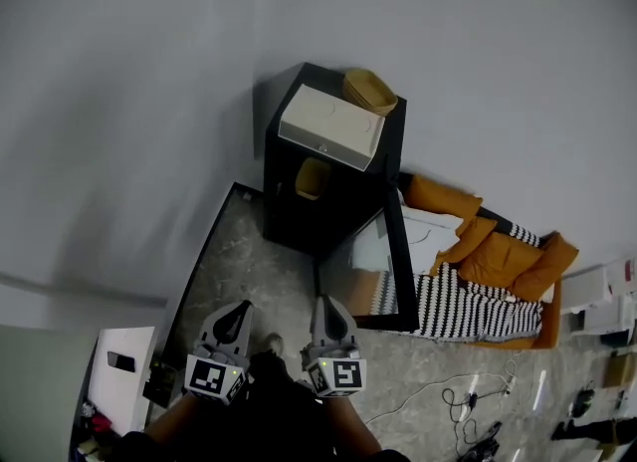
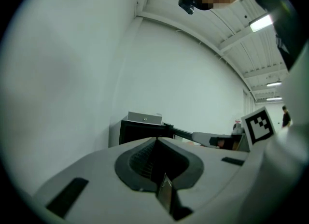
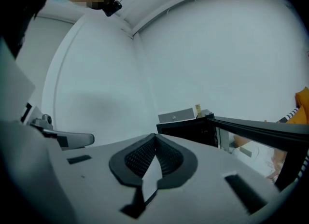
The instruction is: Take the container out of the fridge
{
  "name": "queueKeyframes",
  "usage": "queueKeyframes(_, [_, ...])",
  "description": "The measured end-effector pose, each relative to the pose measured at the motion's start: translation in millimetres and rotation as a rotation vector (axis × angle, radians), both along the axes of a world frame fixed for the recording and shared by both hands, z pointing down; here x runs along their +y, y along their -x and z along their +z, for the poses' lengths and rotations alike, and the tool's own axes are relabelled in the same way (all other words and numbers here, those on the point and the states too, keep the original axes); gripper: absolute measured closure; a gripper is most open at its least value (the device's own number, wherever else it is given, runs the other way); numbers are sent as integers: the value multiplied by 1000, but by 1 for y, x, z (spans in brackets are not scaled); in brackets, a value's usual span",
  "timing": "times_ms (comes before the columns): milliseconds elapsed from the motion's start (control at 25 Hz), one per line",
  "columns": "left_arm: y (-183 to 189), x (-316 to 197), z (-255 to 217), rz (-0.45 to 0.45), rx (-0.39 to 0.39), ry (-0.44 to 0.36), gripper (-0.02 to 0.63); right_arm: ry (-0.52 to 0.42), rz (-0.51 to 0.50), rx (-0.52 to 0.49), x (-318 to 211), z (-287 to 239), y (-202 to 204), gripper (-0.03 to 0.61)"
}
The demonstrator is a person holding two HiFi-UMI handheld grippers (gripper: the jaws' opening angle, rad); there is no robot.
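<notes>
A small black fridge (image 1: 299, 213) stands against the grey wall, its glass door (image 1: 396, 261) swung open to the right. Inside, on the upper shelf, sits a yellowish container (image 1: 313, 177). My left gripper (image 1: 231, 323) and right gripper (image 1: 329, 316) hover side by side well short of the fridge, both shut and empty. In the left gripper view the fridge (image 2: 145, 131) lies straight ahead beyond the closed tips of the left gripper (image 2: 157, 140). In the right gripper view the fridge (image 3: 190, 130) and its open door (image 3: 260, 130) lie ahead and right of the right gripper (image 3: 155, 135).
A white box (image 1: 331, 126) and a tan woven basket (image 1: 370, 90) rest on the fridge top. An orange sofa (image 1: 498, 251) with a striped cloth stands right of the door. Cables (image 1: 468, 400) trail on the floor at the right. A white cabinet (image 1: 119, 370) is at lower left.
</notes>
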State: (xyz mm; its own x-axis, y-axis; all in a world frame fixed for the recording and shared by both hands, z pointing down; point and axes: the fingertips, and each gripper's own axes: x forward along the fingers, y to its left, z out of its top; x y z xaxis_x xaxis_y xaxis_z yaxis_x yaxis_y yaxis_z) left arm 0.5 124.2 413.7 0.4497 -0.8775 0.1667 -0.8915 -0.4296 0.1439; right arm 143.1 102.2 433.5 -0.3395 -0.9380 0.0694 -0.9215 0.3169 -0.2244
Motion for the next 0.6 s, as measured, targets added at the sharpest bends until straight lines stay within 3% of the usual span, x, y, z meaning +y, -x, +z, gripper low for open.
queueKeyframes(280, [-12, -17, -1, 1, -8, -11, 609, 2, -5, -38, -26, 3, -3, 577])
queueKeyframes(600, [-20, -56, -4, 65, 7, -26, 609, -9, 27, -42, -60, 3, 1, 578])
